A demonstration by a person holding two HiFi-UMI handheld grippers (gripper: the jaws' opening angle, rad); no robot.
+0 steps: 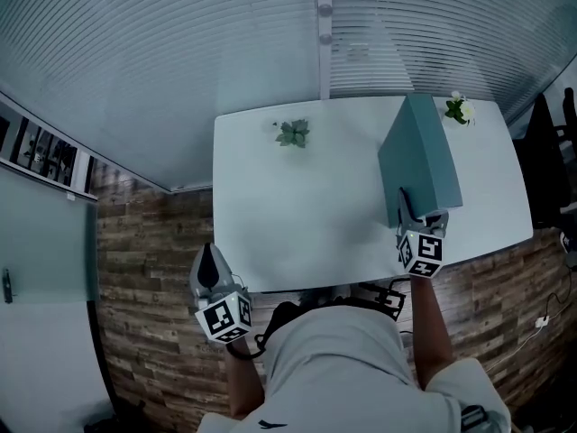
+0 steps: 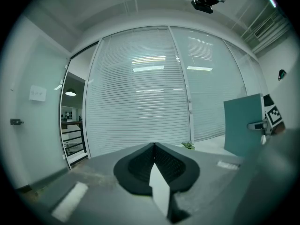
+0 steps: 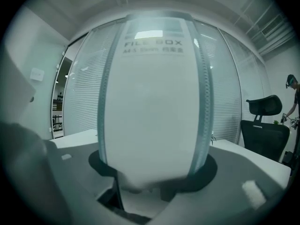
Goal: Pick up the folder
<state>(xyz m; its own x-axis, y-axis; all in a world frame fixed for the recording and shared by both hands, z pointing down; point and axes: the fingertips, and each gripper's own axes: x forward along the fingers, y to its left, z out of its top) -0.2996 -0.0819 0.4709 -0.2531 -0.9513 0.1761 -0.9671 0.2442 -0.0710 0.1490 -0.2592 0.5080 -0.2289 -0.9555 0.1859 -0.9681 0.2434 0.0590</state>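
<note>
The folder (image 1: 422,156) is a teal file box that stands upright on the right part of the white table (image 1: 297,215). My right gripper (image 1: 410,213) is at the box's near end, with a jaw on each side of the spine. In the right gripper view the pale spine (image 3: 152,102) fills the space between the jaws and they press on it. My left gripper (image 1: 209,258) hangs off the table's near left corner, shut and holding nothing; its jaws meet at a point (image 2: 153,146). From there the folder (image 2: 243,125) shows at the far right.
A small green plant (image 1: 293,133) sits at the back of the table, and a white flower (image 1: 459,109) stands just behind the folder. Glass walls with blinds run behind the table. A black office chair (image 3: 265,125) stands to the right. The floor is wood plank.
</note>
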